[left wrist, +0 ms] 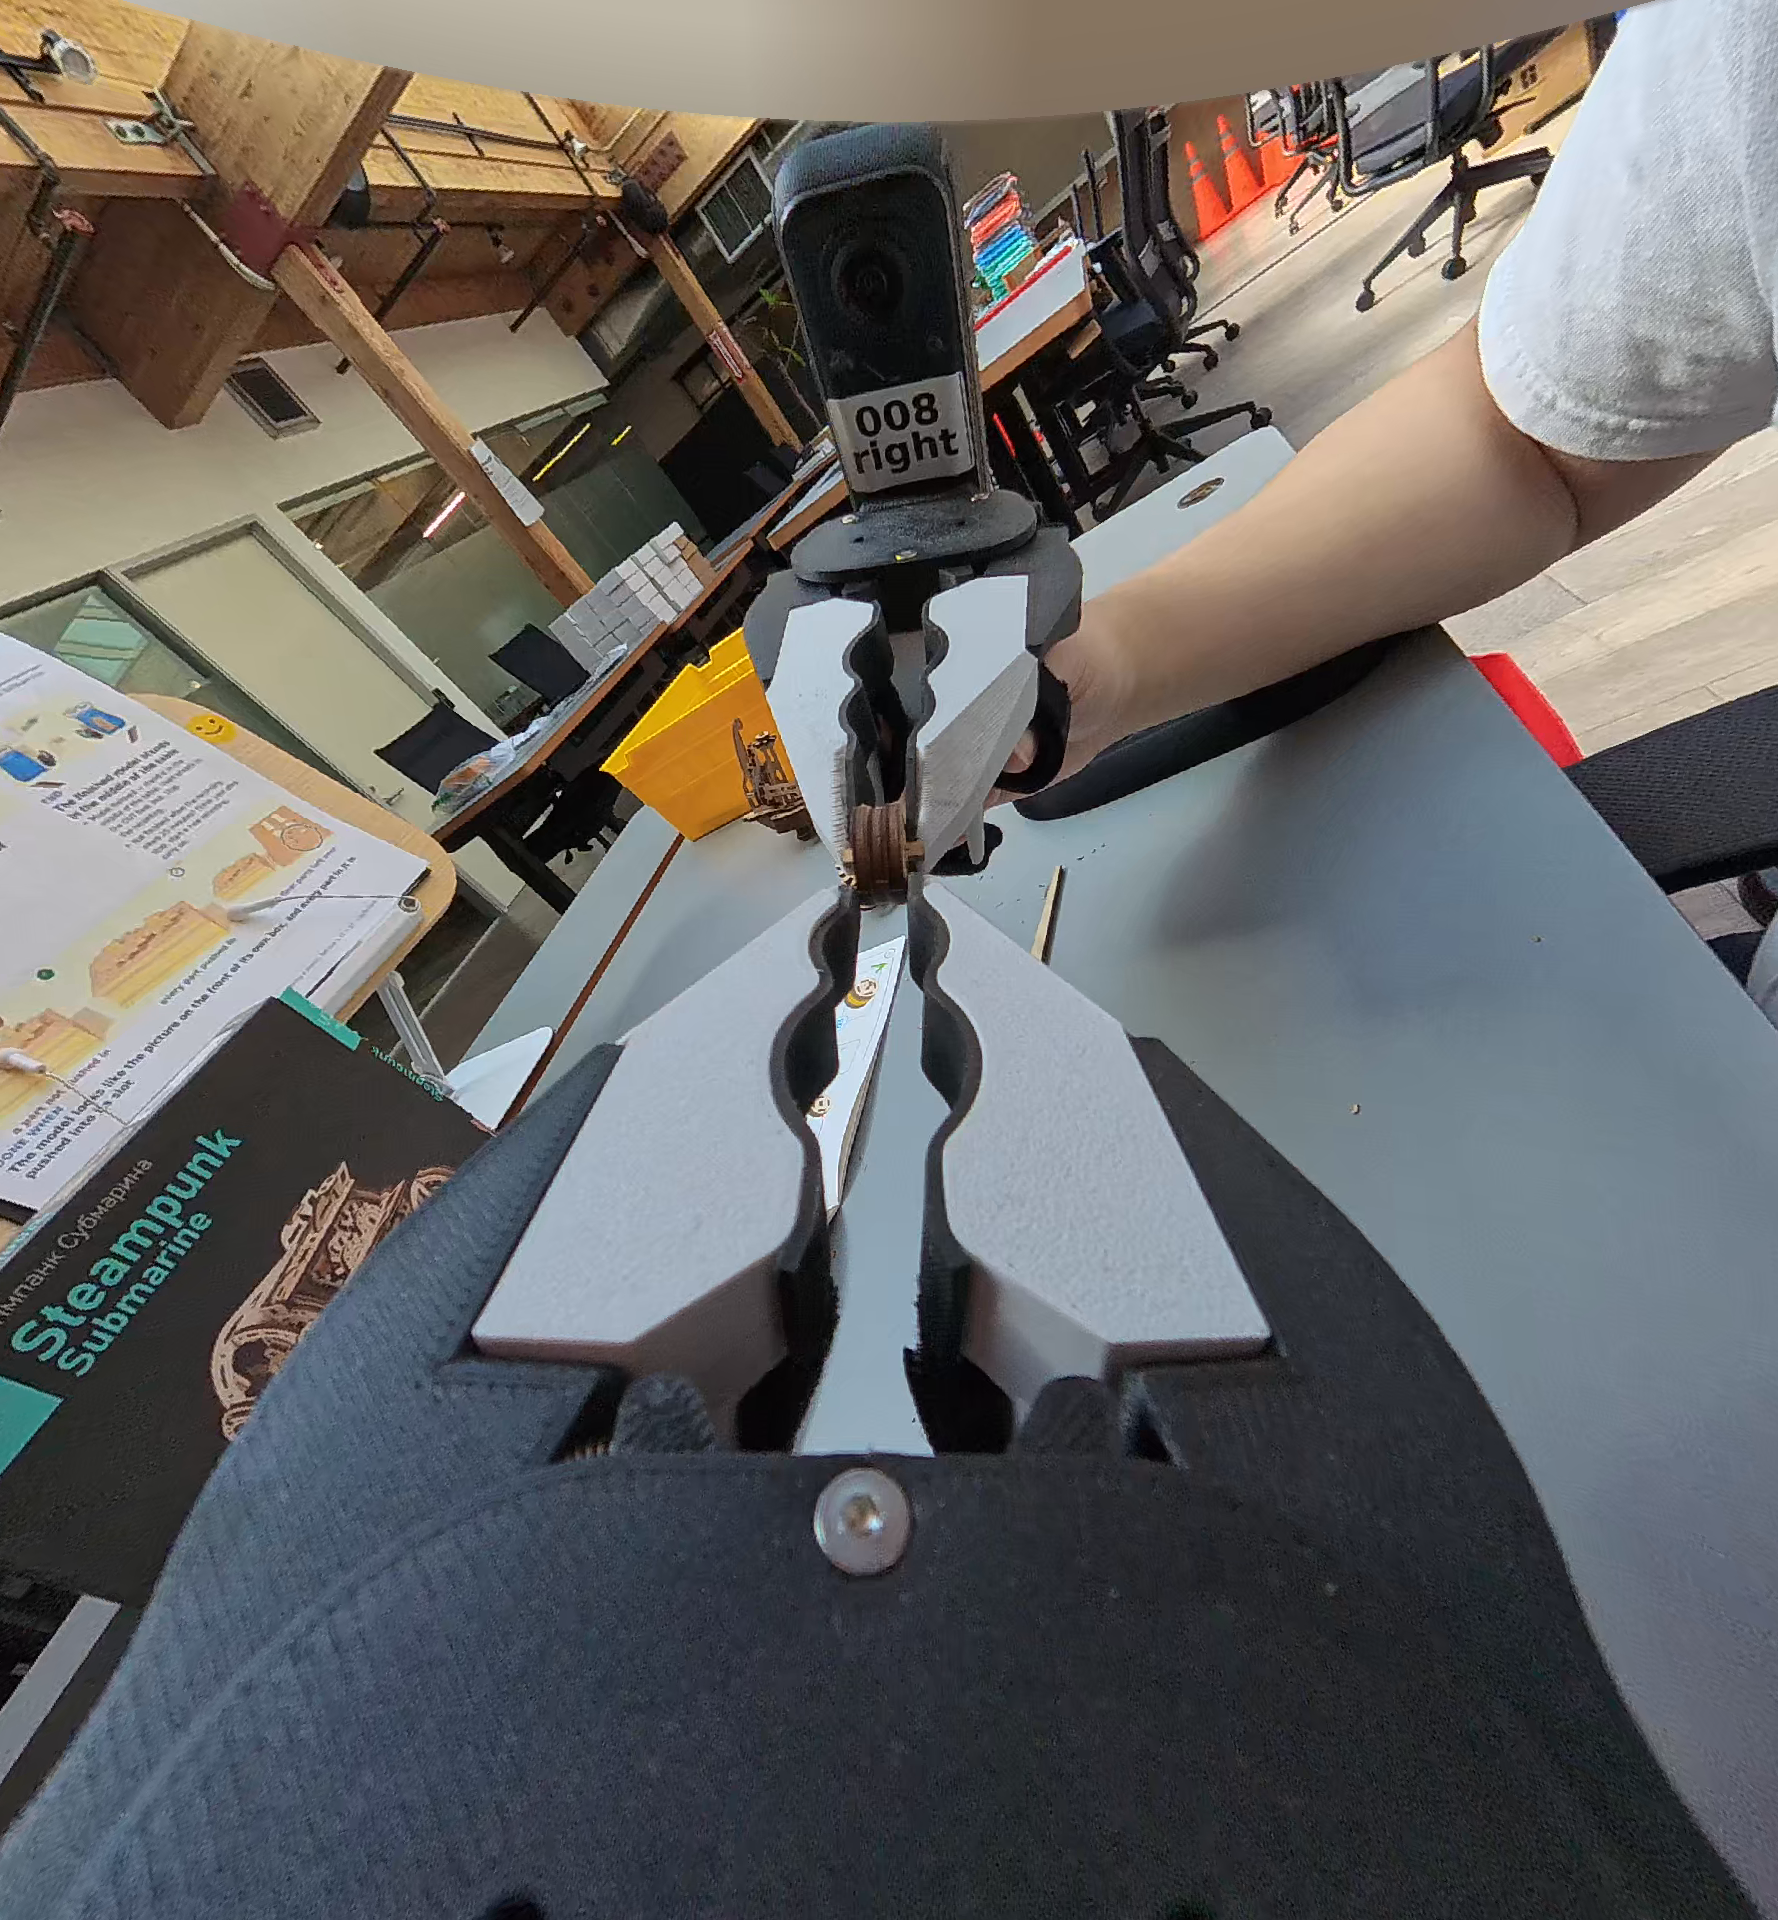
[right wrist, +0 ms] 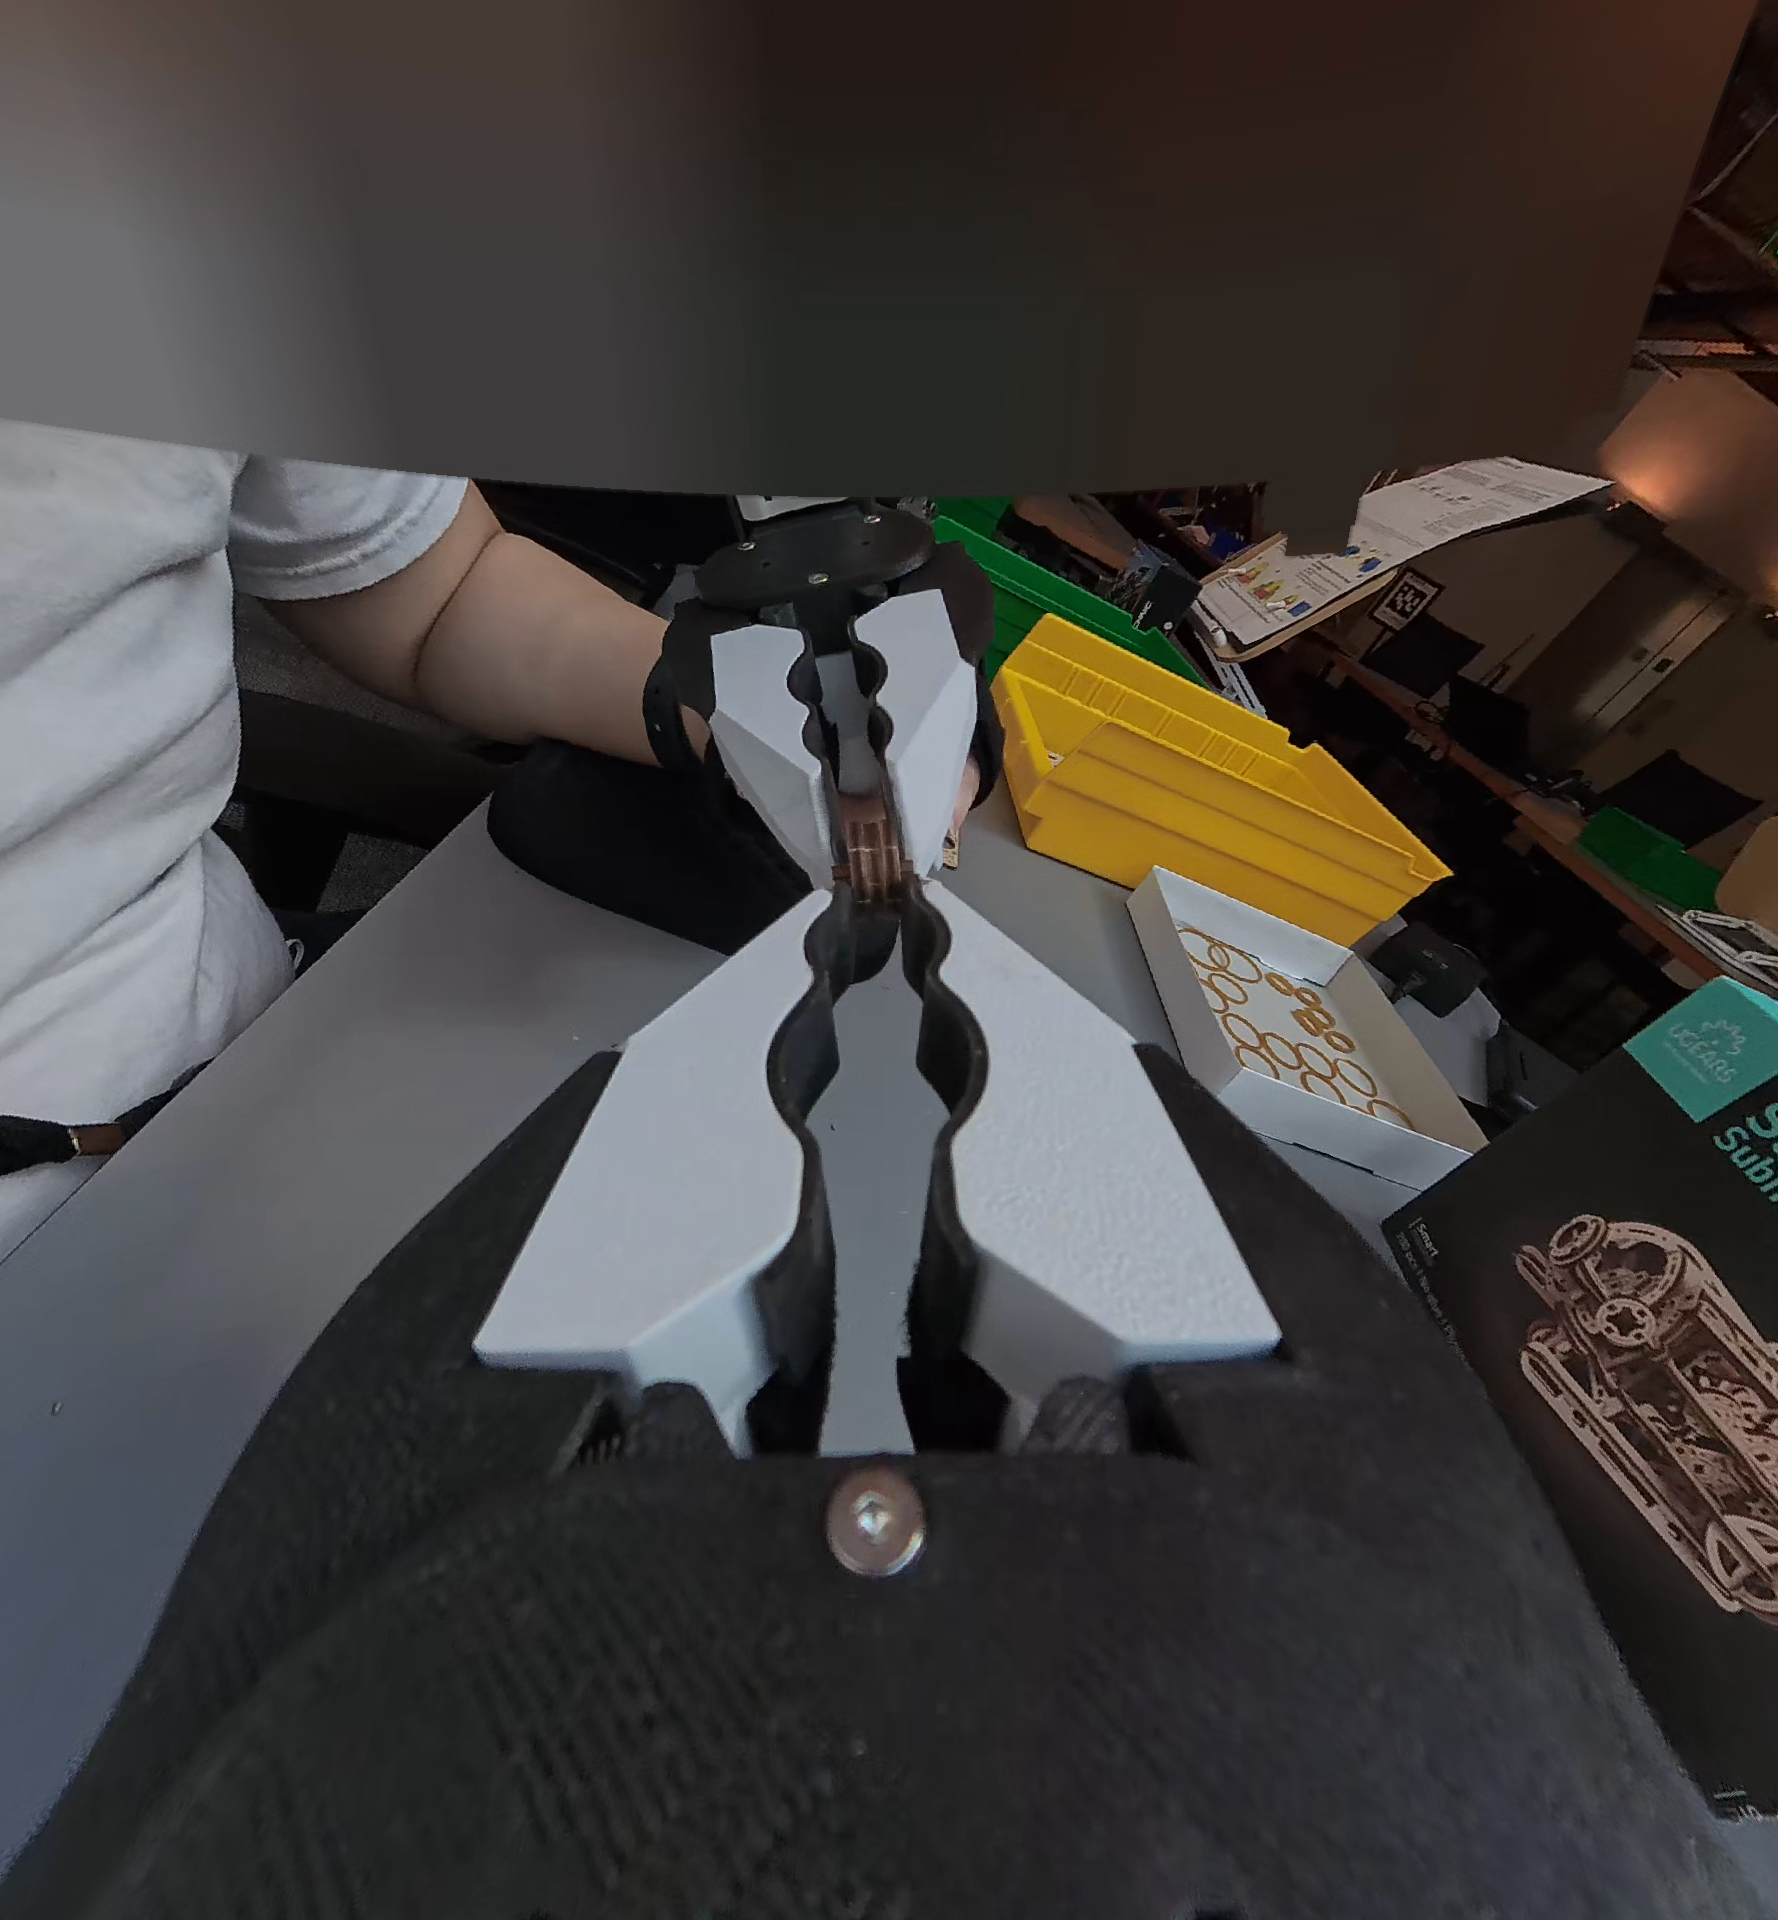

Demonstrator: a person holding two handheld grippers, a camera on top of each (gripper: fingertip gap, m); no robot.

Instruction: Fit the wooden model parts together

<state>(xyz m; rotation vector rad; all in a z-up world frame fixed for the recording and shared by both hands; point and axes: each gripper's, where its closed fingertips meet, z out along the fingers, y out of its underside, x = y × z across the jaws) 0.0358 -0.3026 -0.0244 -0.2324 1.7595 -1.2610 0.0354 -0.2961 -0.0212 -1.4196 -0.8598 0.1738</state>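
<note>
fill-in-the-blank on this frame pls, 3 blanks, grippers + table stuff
1. Both the left gripper and the right gripper pinch one small ____ part.
2. The storage bin on the table is ____.
3. The white tray beside the bin holds wooden ____.

Missing words: wooden; yellow; rings

Ahead of the tool, past the grey table (left wrist: 1384, 1039), wooden ceiling beams (left wrist: 272, 135) slope above glass partitions (left wrist: 272, 665), long desks (left wrist: 1041, 301) and black office chairs (left wrist: 1425, 145).

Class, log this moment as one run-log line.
left tongs: shut on wooden disc stack | right tongs: shut on same stack | held above grey table
</note>
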